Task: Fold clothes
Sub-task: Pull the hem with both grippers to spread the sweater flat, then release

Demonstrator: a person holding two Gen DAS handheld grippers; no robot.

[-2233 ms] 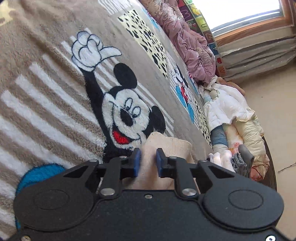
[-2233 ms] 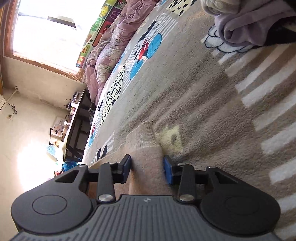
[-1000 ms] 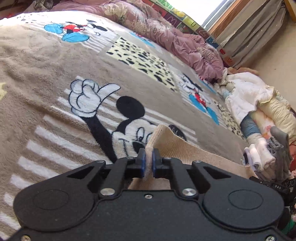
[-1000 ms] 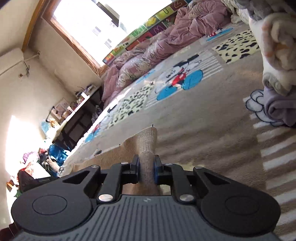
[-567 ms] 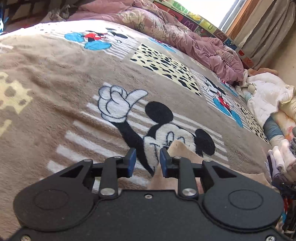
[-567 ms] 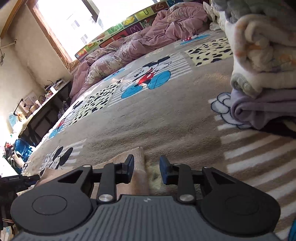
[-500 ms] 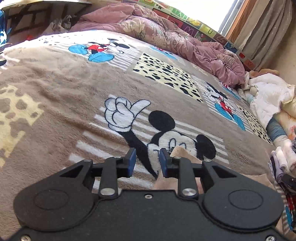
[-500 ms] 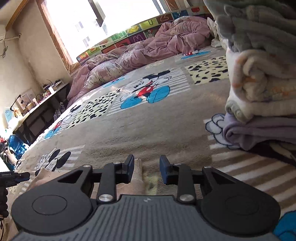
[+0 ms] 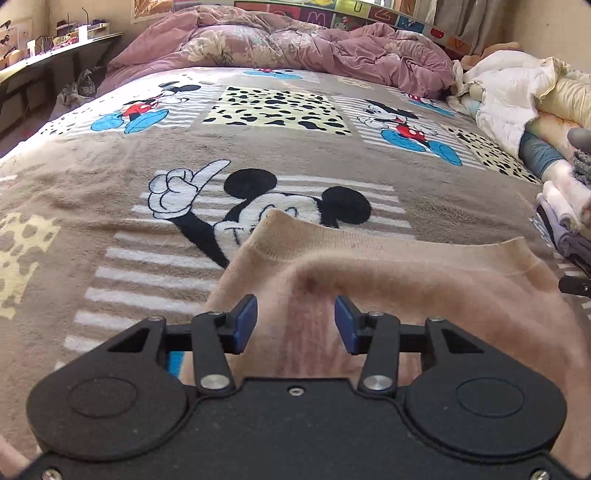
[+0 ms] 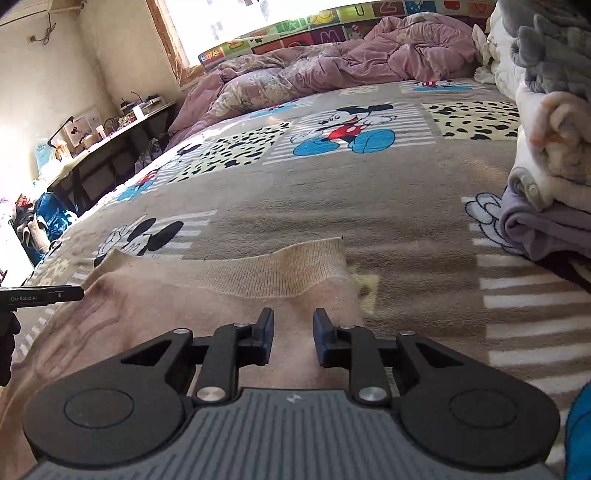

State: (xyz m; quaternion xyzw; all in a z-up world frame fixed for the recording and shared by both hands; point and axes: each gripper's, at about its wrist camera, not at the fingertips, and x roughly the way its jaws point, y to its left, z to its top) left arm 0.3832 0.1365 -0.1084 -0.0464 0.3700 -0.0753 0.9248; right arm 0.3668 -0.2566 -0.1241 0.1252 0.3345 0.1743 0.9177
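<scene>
Item one, the beige sweater (image 9: 388, 280): I see it spread on the blanket (image 9: 92, 192) at the near edge of the bed, directly under and ahead of both tools. Its ribbed hem (image 10: 273, 273) lies at the far side, running left to right across my view, so the long axis of the visible cloth is crosswise and the hem faces the far end of the bed. The fabric humps slightly ahead of the left tool.

Item two, left gripper (image 9: 295, 325): jaws spread wide with blue pads, nothing between them, poised over the sweater's left part.

Item three, right gripper (image 10: 291, 332): jaws apart, holding nothing, poised over the sweater's right part near its hem corner.

Item four, blanket: brown fleece with cartoon mouse panels, spotted yellow squares and white stripes.

Item five, pink quilt (image 9: 295, 40): bunched at the far end of the bed.

Item six, stack of folded clothes (image 10: 546, 177): on the right of the bed, lilac piece at the bottom, well apart from the sweater.

Item seven, alphabet mat (image 10: 332, 33): standing along the far wall; letters "M" and "U" readable.

Item eight, writing: "GenRobot.AI" on the black bar (image 10: 40, 295) at the left edge of the right view.
</scene>
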